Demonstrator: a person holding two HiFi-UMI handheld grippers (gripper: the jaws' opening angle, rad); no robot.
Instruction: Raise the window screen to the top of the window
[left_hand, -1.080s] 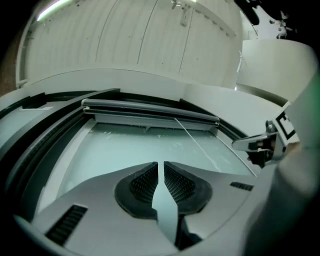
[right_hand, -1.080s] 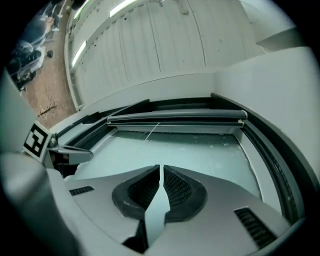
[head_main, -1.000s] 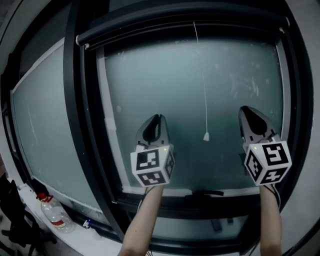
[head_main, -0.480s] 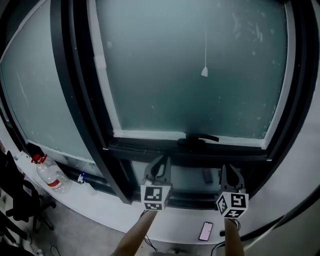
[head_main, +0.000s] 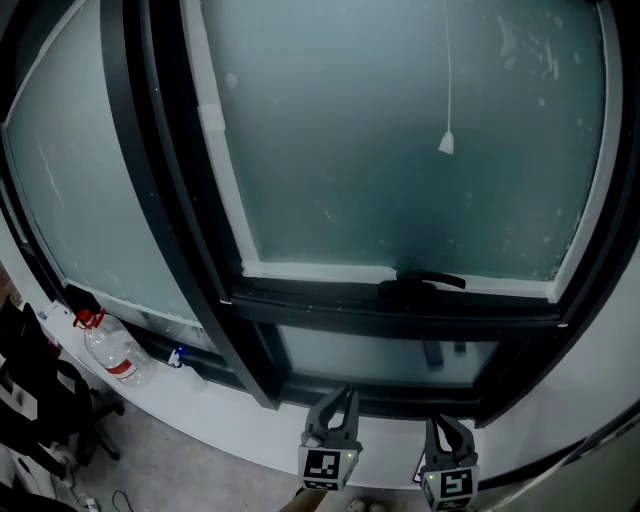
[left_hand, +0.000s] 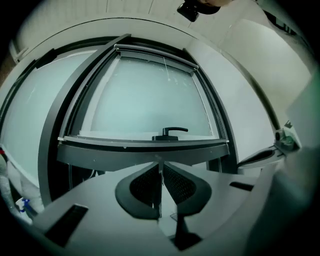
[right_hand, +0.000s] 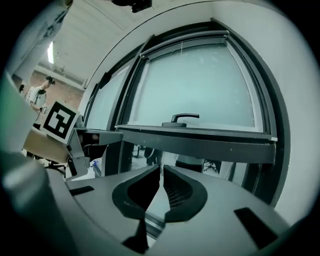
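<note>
The frosted window pane (head_main: 400, 150) fills the head view, with a black handle (head_main: 430, 280) on its lower frame. A thin pull cord ends in a white knob (head_main: 446, 143) in front of the glass. In the left gripper view the rolled screen's bar (left_hand: 155, 51) sits along the top of the window. My left gripper (head_main: 344, 397) and right gripper (head_main: 441, 426) are low, below the sill, well away from cord and glass. Both are shut with nothing in them (left_hand: 160, 170) (right_hand: 161, 170).
A plastic bottle with a red cap (head_main: 110, 350) and a small blue item (head_main: 178, 355) stand on the white sill (head_main: 200, 415) at the left. A black chair (head_main: 30, 400) is at the far left. A person (right_hand: 37, 95) stands far off.
Both grippers have dropped from in front of the pane to below the sill, still shut. The head view has tilted down, so the top of the window has left it.
</note>
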